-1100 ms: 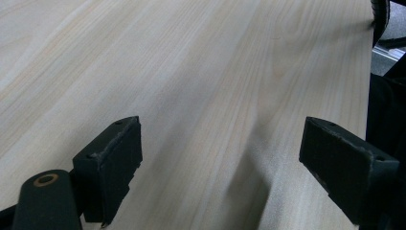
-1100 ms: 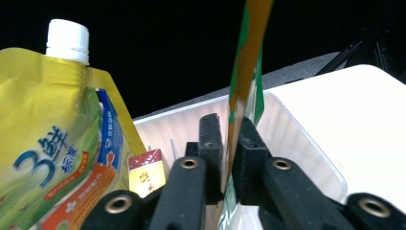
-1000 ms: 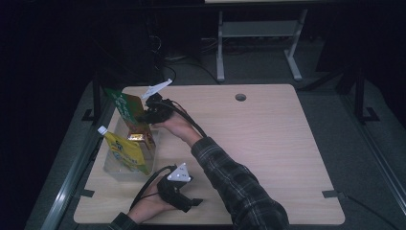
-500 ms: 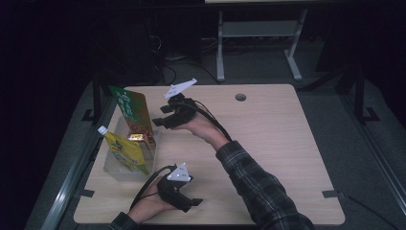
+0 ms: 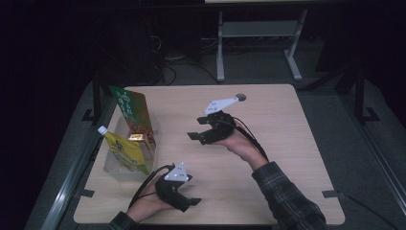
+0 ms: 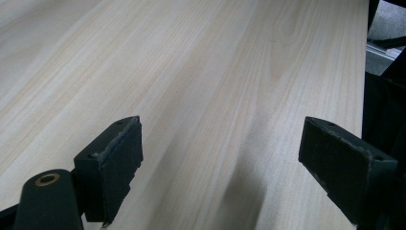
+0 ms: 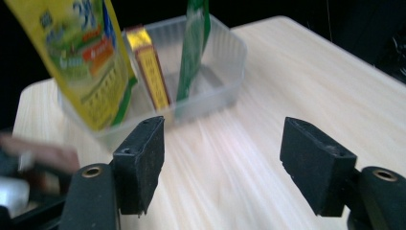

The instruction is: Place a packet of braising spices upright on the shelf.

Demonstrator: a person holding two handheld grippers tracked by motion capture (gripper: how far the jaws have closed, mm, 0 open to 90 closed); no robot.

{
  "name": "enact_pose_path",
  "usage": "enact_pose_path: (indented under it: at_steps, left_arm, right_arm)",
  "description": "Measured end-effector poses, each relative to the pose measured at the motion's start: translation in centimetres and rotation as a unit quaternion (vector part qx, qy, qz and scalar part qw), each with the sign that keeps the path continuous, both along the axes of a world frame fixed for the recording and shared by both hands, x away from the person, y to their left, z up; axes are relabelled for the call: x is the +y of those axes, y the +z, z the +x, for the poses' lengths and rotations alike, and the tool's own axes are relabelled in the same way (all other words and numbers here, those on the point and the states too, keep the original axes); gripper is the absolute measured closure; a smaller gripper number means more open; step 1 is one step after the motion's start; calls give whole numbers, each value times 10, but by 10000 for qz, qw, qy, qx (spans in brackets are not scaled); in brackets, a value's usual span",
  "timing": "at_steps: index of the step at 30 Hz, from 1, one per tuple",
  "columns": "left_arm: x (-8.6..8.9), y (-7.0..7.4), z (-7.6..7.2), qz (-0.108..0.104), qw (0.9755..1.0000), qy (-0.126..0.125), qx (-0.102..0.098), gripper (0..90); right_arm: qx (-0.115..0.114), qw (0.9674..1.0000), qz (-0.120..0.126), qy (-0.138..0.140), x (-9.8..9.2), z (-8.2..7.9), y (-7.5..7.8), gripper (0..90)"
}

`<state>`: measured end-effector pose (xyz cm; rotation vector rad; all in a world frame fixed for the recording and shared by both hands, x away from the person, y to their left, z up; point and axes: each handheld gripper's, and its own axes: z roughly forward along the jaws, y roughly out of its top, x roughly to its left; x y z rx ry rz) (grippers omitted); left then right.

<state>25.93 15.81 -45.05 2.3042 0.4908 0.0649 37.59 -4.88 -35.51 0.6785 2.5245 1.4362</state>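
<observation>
Drawing back from the clear tub (image 5: 115, 168), right tool (image 5: 195, 133) just opened, empty

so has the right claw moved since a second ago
Yes. In the high view the right claw has drawn away from the clear tub toward the table's middle, closer to the round hole. Its jaws have just been opening, nothing between them.

Place: a dim lab or test room.
Evidence: bare wooden table (image 5: 287, 143) with cable hole (image 5: 241, 97), loose cables (image 5: 167, 67) on grey floor, metal stand (image 5: 258, 33) behind.
</observation>
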Motion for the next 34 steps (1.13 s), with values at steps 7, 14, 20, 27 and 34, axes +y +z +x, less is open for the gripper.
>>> enact_pose_path:
  at_steps: [7,14,20,27,34]
  left_arm:
    - [5,5,-4,-92,9999,12,-37,147]
    - [14,3,-11,-49,10000,46,-30,147]
    - [20,2,-10,-66,9999,143,4,148]
    - [19,1,-8,47,10000,76,19,150]
    - [15,-2,-7,56,10000,29,31,151]
  right_arm:
    - [22,9992,-198,-358,-40,-26,-21,287]
    - [133,9967,-315,-737,-78,-56,-45,261]
    - [387,9938,-505,-911,-102,-83,-66,220]
    - [489,9917,-704,-963,-120,-111,-86,199]
    - [488,9912,-663,-1032,-127,-119,-90,195]
